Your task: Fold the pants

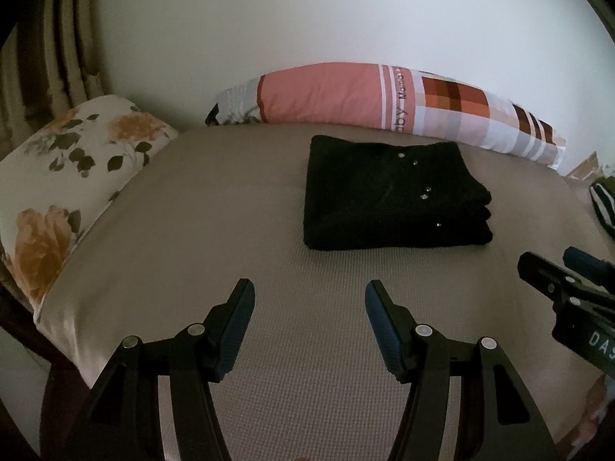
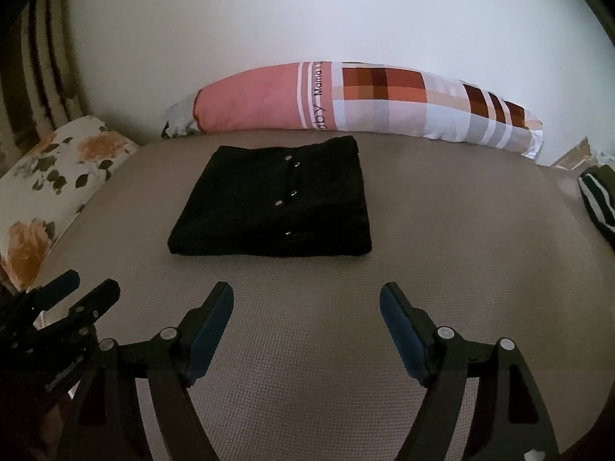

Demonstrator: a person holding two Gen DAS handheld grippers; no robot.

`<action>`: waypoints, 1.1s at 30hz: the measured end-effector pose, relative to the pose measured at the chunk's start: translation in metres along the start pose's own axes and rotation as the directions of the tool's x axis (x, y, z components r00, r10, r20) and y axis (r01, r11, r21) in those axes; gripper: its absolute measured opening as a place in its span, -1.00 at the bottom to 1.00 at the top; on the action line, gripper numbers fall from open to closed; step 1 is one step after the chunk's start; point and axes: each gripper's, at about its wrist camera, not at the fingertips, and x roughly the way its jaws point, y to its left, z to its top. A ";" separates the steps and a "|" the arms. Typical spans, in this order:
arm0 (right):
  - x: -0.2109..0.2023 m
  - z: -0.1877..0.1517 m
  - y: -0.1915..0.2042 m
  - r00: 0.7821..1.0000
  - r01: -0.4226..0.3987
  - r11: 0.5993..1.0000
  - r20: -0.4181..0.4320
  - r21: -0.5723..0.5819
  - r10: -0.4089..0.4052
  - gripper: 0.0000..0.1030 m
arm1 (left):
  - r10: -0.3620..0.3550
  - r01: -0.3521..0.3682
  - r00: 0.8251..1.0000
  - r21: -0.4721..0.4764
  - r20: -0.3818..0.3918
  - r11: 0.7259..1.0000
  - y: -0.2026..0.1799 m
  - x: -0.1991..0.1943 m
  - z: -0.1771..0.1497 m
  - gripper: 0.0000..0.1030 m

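Black pants [image 1: 392, 196] with small metal studs lie folded into a neat square stack on the beige bed [image 1: 230, 207]. They also show in the right wrist view [image 2: 275, 199]. My left gripper [image 1: 309, 299] is open and empty, held above the bed in front of the pants. My right gripper [image 2: 306, 301] is open and empty, also in front of the pants. The right gripper shows at the right edge of the left wrist view [image 1: 553, 269]. The left gripper shows at the left edge of the right wrist view [image 2: 84, 288].
A pink and checked long pillow [image 1: 384, 100] lies along the white wall behind the pants. A floral pillow [image 1: 69, 176] lies at the bed's left end. A dark striped cloth [image 2: 599, 199] sits at the bed's right edge.
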 end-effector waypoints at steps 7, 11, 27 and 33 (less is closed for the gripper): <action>0.005 -0.005 -0.004 1.000 0.006 1.000 -0.010 -0.010 -0.006 0.48 | 0.002 -0.002 1.000 0.028 -0.007 1.000 -0.005 0.003 -0.001 0.18; 0.005 -0.004 -0.008 1.000 0.014 1.000 -0.006 0.001 -0.014 0.48 | 0.001 0.000 1.000 0.032 -0.011 0.999 -0.006 0.004 -0.002 0.18; 0.011 -0.009 -0.001 0.999 -0.004 1.000 -0.034 -0.014 0.004 0.49 | 0.003 -0.003 1.000 0.037 -0.012 0.999 -0.007 0.005 -0.001 0.18; 0.013 -0.009 -0.002 0.999 -0.006 1.000 -0.042 -0.007 0.005 0.49 | 0.000 0.000 1.000 0.039 -0.015 0.999 -0.007 0.005 -0.001 0.18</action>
